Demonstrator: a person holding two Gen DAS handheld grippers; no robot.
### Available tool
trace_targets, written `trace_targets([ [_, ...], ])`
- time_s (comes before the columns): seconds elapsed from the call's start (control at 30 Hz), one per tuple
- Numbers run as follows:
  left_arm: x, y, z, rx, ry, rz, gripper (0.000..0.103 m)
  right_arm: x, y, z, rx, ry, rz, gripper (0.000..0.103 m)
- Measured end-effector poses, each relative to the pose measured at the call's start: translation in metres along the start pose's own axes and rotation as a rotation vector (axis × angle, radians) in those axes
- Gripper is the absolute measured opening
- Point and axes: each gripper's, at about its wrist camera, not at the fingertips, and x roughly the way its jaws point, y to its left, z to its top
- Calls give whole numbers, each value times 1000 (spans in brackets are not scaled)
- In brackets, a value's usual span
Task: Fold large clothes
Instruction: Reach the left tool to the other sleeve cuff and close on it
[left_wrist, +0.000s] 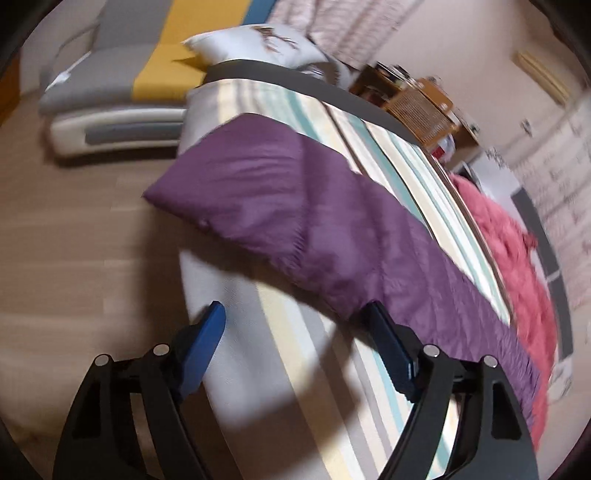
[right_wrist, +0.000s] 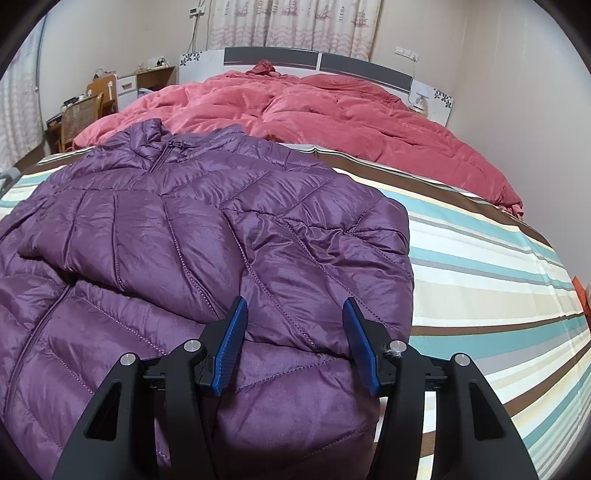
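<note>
A purple quilted puffer jacket (right_wrist: 177, 236) lies on the striped bed sheet (right_wrist: 498, 280), zip side up, collar toward the headboard, one sleeve folded across its front. In the left wrist view the jacket (left_wrist: 295, 206) hangs partly over the bed edge. My right gripper (right_wrist: 295, 306) is open and empty just above the jacket's lower right part. My left gripper (left_wrist: 295, 314) is open and empty over the sheet beside the jacket's edge, its right finger (left_wrist: 388, 339) close to the fabric.
A red duvet (right_wrist: 314, 110) is bunched at the head of the bed. A wooden chair (right_wrist: 81, 110) and desk stand to the left of the bed. A grey and yellow sofa (left_wrist: 122, 74) and a pillow (left_wrist: 258, 44) lie beyond the wooden floor (left_wrist: 74, 236).
</note>
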Motion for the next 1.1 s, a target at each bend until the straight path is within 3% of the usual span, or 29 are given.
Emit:
trace_targets([
  [0.17,12,6,11,-116,-20,5,74,-1,0,0,5,-1,4,54],
  [0.3,8,11,20,-181,-60,-34,59,-1,-1,-1,6,-2,4,54],
  [0.5,13,7,31,-205,-67,-115,59,0,0,-1,6,-2,5,54],
  [0.6,20,1,35,-182,-69,-118,55,-1,-1,-1,6,-2,3,54],
  [0.67,25,-3,40,-164,-67,-92,38,0,-1,-1,5,-2,3,54],
  [0.7,28,-4,42,-156,-58,-88,22,-1,-1,-1,6,-2,3,54],
  [0.73,34,-8,44,-147,-36,-92,14,0,-1,-1,6,-3,3,54],
  [0.97,11,-50,37,-22,-157,-61,6,0,-1,-1,5,-3,1,54],
  [1.1,-10,-94,24,151,-240,-93,6,1,-2,-1,5,-4,0,54],
])
